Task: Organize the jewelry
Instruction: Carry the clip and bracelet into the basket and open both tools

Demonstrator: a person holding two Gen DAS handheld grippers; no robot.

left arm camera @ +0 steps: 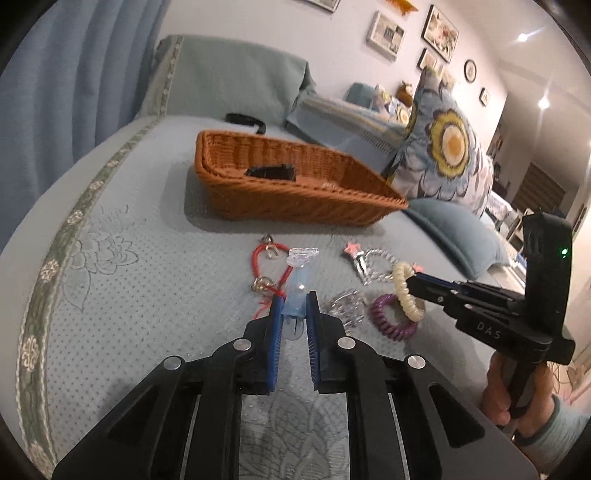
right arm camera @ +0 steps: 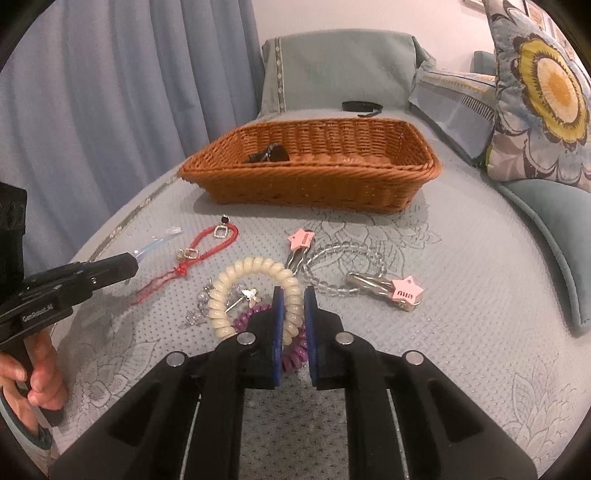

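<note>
Your left gripper (right arm camera: 136, 263) body reads "GenRobot.AI"; your right gripper (left arm camera: 408, 282) body shows "DAS"; the pink star hair clip (right arm camera: 404, 292) bears "miu".

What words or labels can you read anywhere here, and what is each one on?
"DAS" on the body of the right gripper.
"GenRobot.AI" on the side of the left gripper.
Red letters on the pink star hair clips, too blurred to read for sure.
Framed pictures on the wall: any print is too small to read.
Nothing readable on the basket.
</note>
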